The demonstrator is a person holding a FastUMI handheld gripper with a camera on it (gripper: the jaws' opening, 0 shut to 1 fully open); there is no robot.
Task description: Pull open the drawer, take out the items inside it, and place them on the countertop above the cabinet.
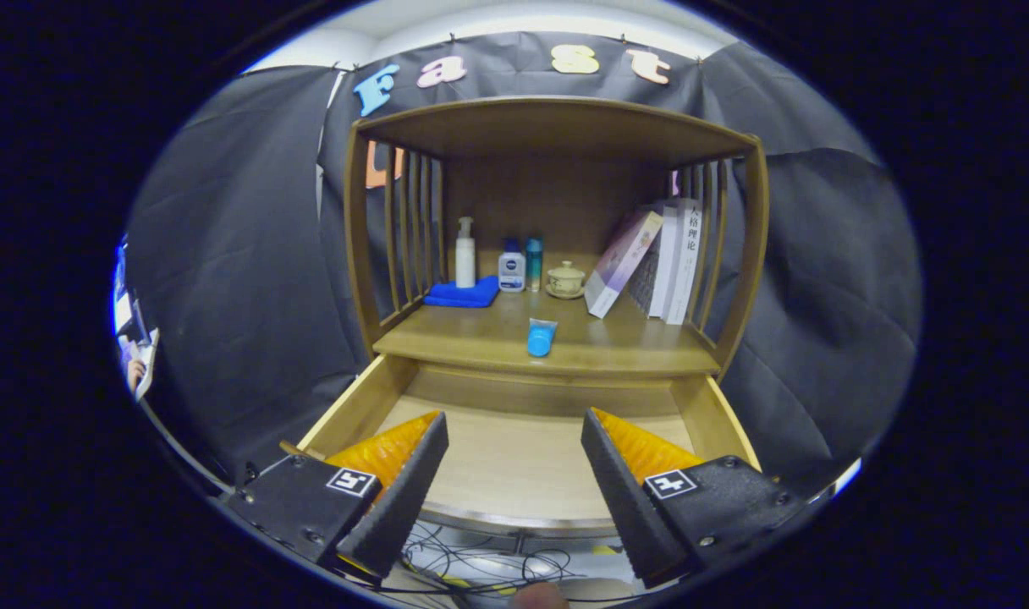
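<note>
Gripper [514,474] spread wide, holding nothing, hanging over the drawer [523,461]. Drawer pulled open below the countertop [481,342]; visible bottom bare, though the front strip sits hidden behind the fingers [396,486]. Blue tube [542,337] lying on the countertop near its front edge, cap toward the camera. Further back: blue cloth [464,293], white pump bottle [465,252], two small bottles [521,266], lidded cup [565,279], leaning books [658,262].

Likely stage: emptying all but done, with the tube seemingly already set out.

To finish well: tilt down and sweep a look across the near corners of the drawer before calling it empty. If something turns up, come in from above with fingers straddling it across its narrow side, close gently, lift straight up past the drawer wall. Set down on the free front strip of the countertop, beside the tube, not on it. Watch for round things rolling off the front edge; lay them lengthwise, well back.
</note>
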